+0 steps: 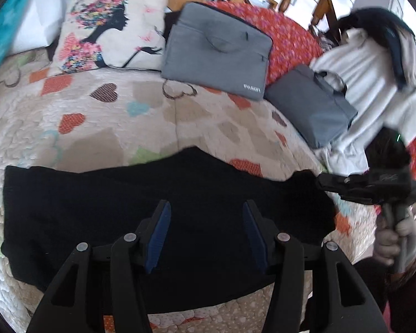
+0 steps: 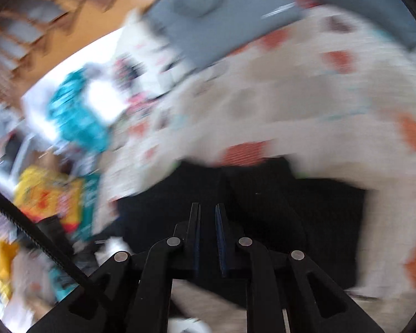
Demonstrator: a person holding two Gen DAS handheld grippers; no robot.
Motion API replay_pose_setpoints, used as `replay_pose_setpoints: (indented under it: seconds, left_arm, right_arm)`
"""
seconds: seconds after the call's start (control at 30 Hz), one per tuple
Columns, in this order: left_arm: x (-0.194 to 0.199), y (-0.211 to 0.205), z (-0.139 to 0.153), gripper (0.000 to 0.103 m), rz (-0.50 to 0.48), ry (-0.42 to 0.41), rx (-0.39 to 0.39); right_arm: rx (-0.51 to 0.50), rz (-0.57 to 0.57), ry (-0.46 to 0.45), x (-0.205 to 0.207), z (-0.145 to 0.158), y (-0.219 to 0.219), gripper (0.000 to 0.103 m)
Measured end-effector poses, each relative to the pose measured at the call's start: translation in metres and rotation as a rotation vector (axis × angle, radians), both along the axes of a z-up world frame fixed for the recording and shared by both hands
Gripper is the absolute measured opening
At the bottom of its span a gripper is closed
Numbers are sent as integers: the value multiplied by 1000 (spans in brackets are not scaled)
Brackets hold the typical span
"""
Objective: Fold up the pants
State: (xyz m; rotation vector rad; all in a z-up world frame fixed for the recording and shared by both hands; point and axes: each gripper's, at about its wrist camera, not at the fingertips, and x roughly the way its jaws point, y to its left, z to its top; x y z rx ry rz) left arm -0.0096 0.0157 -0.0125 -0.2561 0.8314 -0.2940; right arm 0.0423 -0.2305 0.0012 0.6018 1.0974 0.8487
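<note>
While I held both tools over the bed (image 1: pixel 102 127), the black pants (image 1: pixel 158 208) lay folded into a wide dark block on the near part of the heart-patterned quilt, their far edge uneven. My left gripper (image 1: pixel 206 211) hung above the middle of the pants, its blue-padded jaws released and standing well apart, with nothing between them. My right gripper (image 1: pixel 323 184) entered the left wrist view from the right, held level by a hand (image 1: pixel 393 238) on its handle, its tip just beside the right far corner of the pants; whether it touched the cloth I could not tell. In the right wrist view, which was heavily blurred, the right gripper's jaws were drawn almost together with only a narrow slit left, and no cloth showed between them. Farther back on the bed, a printed cushion (image 1: pixel 111 27) lay at the left, a grey laptop bag (image 1: pixel 216 50) at the centre, and a second grey bag (image 1: pixel 310 108) to its right, beside a heap of white clothing (image 1: pixel 374 88).
</note>
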Motion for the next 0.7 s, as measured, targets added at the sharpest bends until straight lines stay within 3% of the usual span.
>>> replay_pose_setpoints:
  seconds: [0.03, 0.1, 0.17, 0.2, 0.23, 0.3, 0.4, 0.5, 0.6, 0.63, 0.7]
  left_arm:
    - [1, 2, -3, 53, 6, 9, -6]
    - [4, 11, -11, 53, 45, 46, -26]
    - [6, 25, -13, 53, 88, 58, -42]
    - [4, 31, -12, 53, 100, 56, -49]
    - [3, 36, -12, 53, 111, 52, -56]
    - [-1, 45, -12, 53, 118, 54, -76]
    - [-1, 50, -12, 53, 118, 59, -99]
    - [-2, 48, -10, 53, 109, 54, -110]
    - [-1, 43, -10, 53, 95, 51, -99]
    - [-2, 41, -10, 53, 90, 50, -93]
    - [-3, 40, -9, 53, 89, 47, -77]
  right_arm:
    - [68, 114, 13, -3, 1, 19, 13]
    - [40, 187, -44, -14, 12, 32, 18]
    - [5, 148, -119, -21, 24, 19, 39]
    - [-15, 72, -136, -21, 27, 1, 57]
    - [-67, -32, -143, -19, 26, -23, 63]
    - [-197, -196, -112, -12, 17, -65, 63]
    - [-356, -340, -13, -2, -15, -109, 65]
    - [-433, -339, 84, 8, -49, -113, 64]
    - [-424, -315, 157, 16, -78, -100, 66]
    - [-446, -332, 142, 18, -84, -94, 71]
    - [-486, -342, 112, 18, -81, -86, 70]
